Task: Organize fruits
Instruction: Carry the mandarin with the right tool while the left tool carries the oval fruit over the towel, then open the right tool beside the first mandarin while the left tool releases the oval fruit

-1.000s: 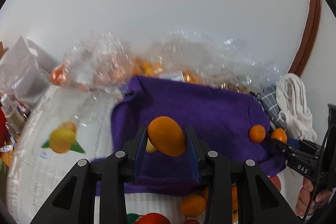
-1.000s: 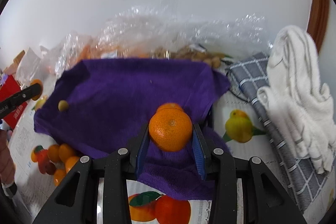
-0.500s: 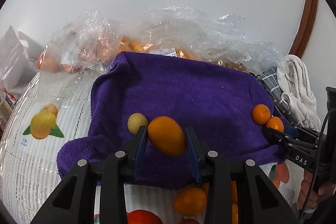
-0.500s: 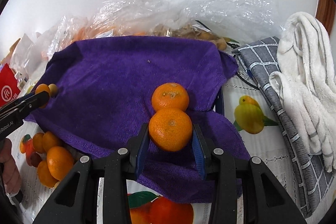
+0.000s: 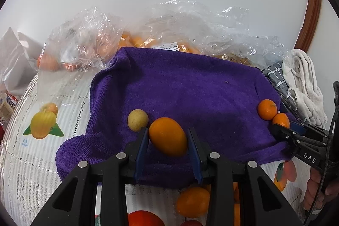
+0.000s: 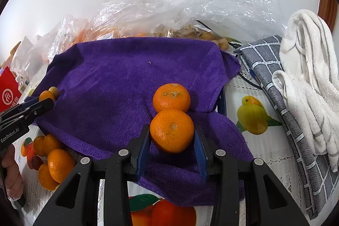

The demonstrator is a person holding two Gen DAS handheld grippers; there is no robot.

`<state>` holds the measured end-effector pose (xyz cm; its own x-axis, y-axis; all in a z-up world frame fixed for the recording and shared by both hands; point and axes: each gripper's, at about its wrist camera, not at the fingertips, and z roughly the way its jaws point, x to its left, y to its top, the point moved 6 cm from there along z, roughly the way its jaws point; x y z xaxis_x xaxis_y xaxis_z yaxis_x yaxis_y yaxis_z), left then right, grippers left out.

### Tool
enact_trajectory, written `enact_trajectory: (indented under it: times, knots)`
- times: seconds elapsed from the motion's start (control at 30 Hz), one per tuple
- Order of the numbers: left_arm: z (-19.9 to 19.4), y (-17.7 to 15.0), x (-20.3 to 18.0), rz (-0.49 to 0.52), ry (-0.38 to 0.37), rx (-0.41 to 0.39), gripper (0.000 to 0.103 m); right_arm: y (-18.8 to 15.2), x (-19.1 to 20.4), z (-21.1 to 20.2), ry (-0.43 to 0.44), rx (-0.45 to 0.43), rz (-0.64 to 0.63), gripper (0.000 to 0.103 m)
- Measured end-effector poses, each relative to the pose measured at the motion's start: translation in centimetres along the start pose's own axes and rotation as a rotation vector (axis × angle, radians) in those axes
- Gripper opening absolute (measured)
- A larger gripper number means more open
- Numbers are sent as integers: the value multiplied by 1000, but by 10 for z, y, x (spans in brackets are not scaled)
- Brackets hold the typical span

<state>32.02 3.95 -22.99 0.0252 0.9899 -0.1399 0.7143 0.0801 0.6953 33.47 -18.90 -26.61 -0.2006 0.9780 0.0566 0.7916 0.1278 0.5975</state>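
Observation:
A purple towel [image 5: 190,88] is spread on the table. My left gripper [image 5: 167,137] is shut on an oval orange fruit [image 5: 168,136] low over the towel's near left part. A small yellowish round fruit [image 5: 137,119] lies on the towel just left of it. My right gripper [image 6: 172,132] is shut on a mandarin [image 6: 172,130] over the towel's near right fold. A second mandarin [image 6: 171,97] lies on the towel right behind it, touching or nearly so. In the right wrist view the left gripper [image 6: 47,102] shows at the far left with its fruit [image 6: 46,95].
Clear plastic bags [image 5: 169,35] holding more fruit lie behind the towel. A grey checked cloth [image 6: 286,99] and a white towel [image 6: 307,77] sit at the right. Several loose oranges [image 6: 55,162] lie on the fruit-print tablecloth [image 5: 42,141] in front of the towel. A hand [image 5: 313,190] holds the right gripper.
My left gripper has sunk toward the towel with its fruit; the yellowish fruit now shows fully beside it. In the right view the second mandarin has come out from behind the held one.

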Motion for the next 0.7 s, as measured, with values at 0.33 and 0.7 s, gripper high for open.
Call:
enact_trajectory:
  times: [0.33, 0.7]
  knots:
    - [0, -1, -1, 7, 12, 2, 35, 2, 2, -8, -18, -27, -20, 48]
    - [1, -1, -1, 19, 32, 5, 35, 8, 1, -26, -38, -118, -4, 67]
